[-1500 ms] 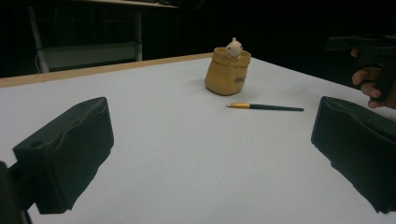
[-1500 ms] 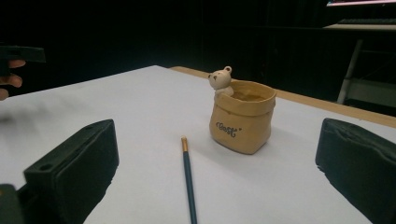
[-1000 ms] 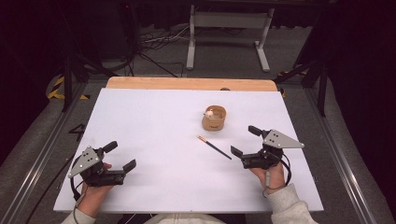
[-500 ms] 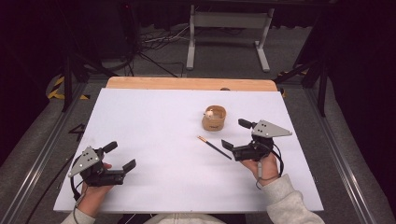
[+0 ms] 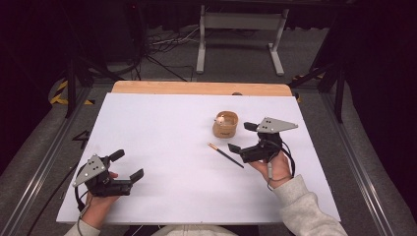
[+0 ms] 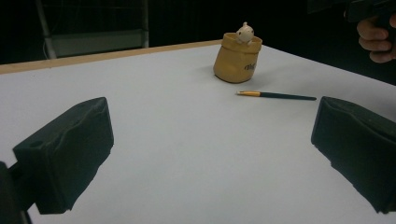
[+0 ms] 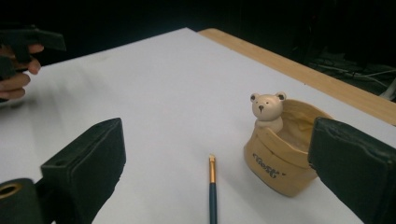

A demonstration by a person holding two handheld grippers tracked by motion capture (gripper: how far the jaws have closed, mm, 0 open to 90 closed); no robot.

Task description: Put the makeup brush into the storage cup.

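The left gripper [image 5: 126,164] rests near the table's [image 5: 162,123] front-left corner, the right gripper [image 5: 242,136] toward the right edge; both have jaws spread.

One piece of writing is showing: a short dark word in slanted script on the side of the tan pot [image 7: 280,163], low on its wall and below the bear [image 7: 267,110] that is peeking over the pot's rim. In the right gripper view it is looking like "Teddy", though the last letters are blurring and cannot be told for sure. In the left gripper view the same word on the pot [image 6: 237,59] is too small to read.
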